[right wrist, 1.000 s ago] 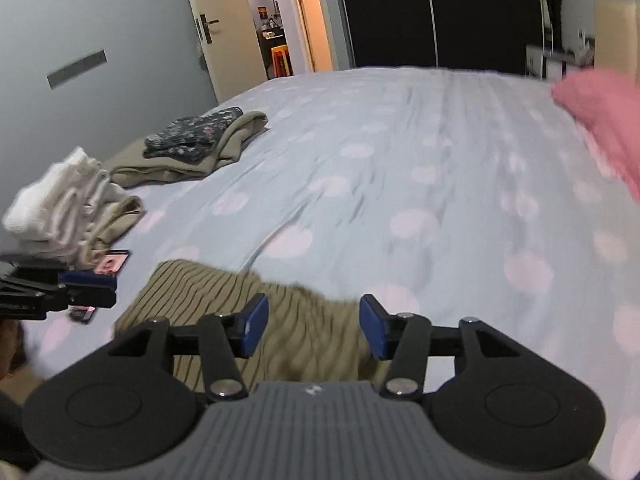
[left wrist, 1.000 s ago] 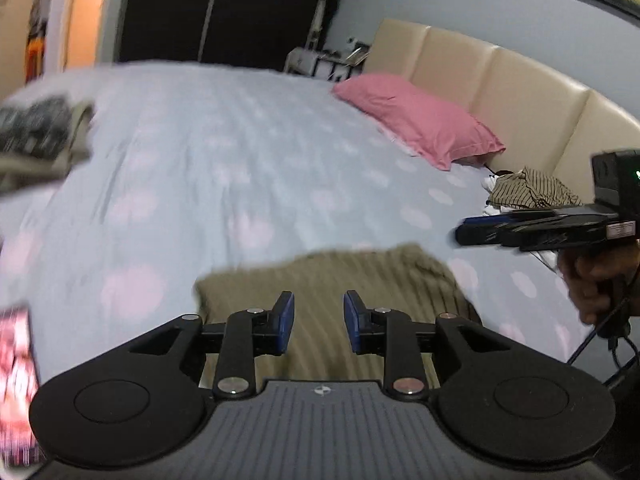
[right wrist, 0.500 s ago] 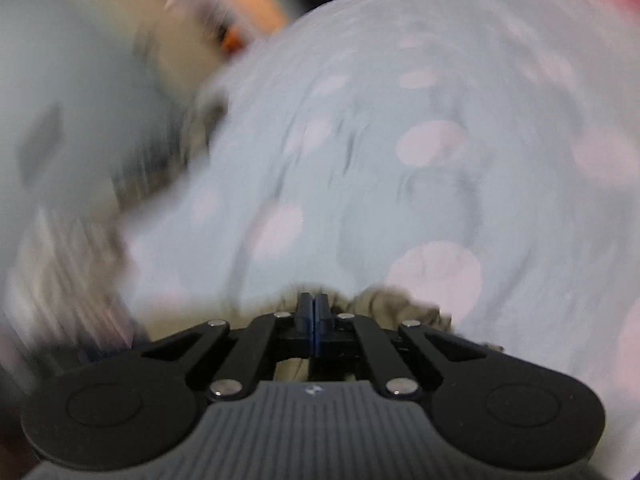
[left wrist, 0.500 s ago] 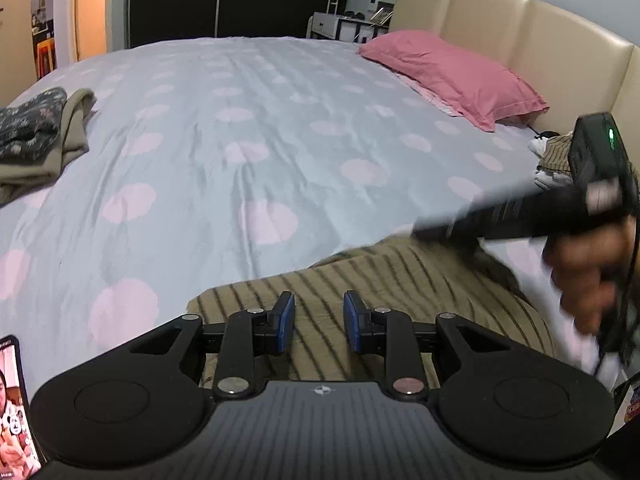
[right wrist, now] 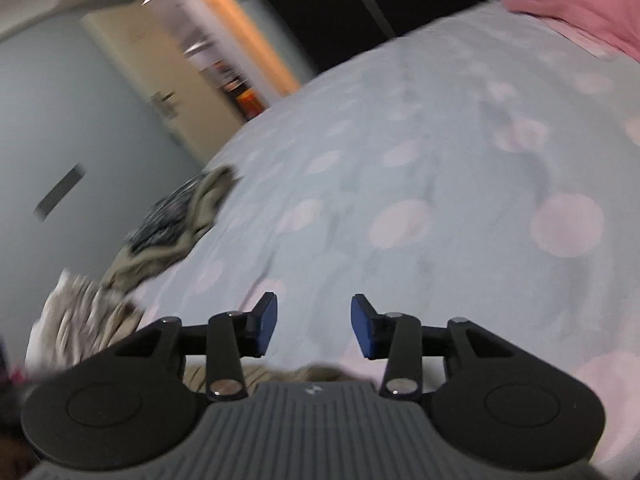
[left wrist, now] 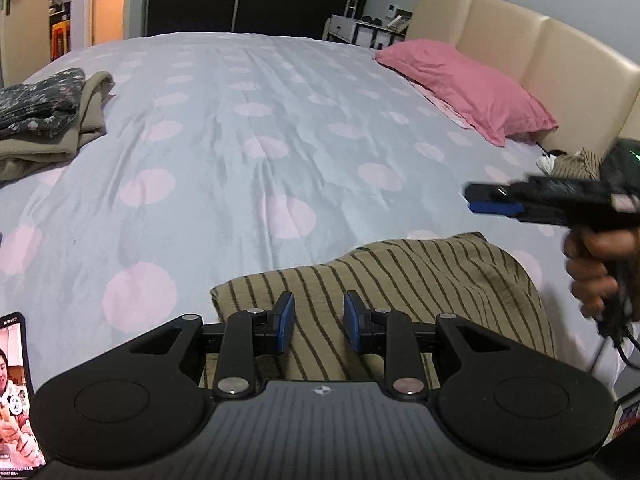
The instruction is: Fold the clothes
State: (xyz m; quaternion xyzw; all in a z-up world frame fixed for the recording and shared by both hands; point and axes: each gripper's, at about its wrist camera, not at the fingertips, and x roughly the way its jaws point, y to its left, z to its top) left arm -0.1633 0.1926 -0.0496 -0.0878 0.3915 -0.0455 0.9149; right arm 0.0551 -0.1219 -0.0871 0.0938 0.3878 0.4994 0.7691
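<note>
Both grippers gape empty: left gripper [left wrist: 319,327] low over the striped garment [left wrist: 404,280], right gripper [right wrist: 313,328] above the bedspread [right wrist: 420,184].

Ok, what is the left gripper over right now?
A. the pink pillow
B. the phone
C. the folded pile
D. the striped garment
D: in the left wrist view the left gripper hangs open over the striped garment at the near edge of the bed, and nothing sits between its fingers.
</note>
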